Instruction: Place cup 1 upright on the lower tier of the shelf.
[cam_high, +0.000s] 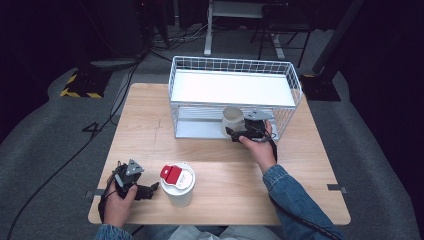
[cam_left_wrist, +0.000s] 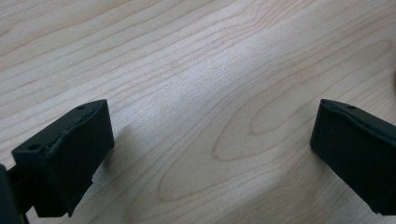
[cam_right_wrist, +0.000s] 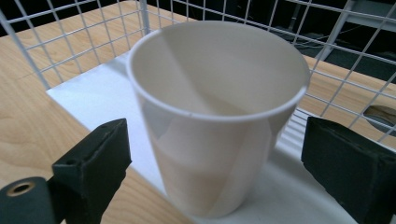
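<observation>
A white paper cup (cam_high: 233, 120) stands upright just right of the centre of the high view, on the lower white shelf (cam_high: 197, 129) of a white wire rack (cam_high: 235, 65), at the rack's open front edge. Its long axis runs straight up and its open mouth faces the ceiling. In the right gripper view the cup (cam_right_wrist: 217, 116) occupies the middle of the frame, empty, with its base on the shelf's front lip (cam_right_wrist: 289, 196).

The right tool (cam_high: 239, 135) sits just below the cup in the high view, held by the right hand (cam_high: 257, 145). Its jaws are spread wide, one on each side of the cup, with a clear gap between each jaw and the cup's wall.

In the lower left of the high view the left hand (cam_high: 120, 197) holds the left tool (cam_high: 152, 189) low over the wooden tabletop (cam_high: 150, 145). Its jaws are also wide apart, with bare wood grain (cam_left_wrist: 210, 116) between them.

Just right of that tool stands a second white cup (cam_high: 178, 187) with a white lid and a red tab (cam_high: 171, 174) on top, upright near the tabletop's front edge.
</observation>
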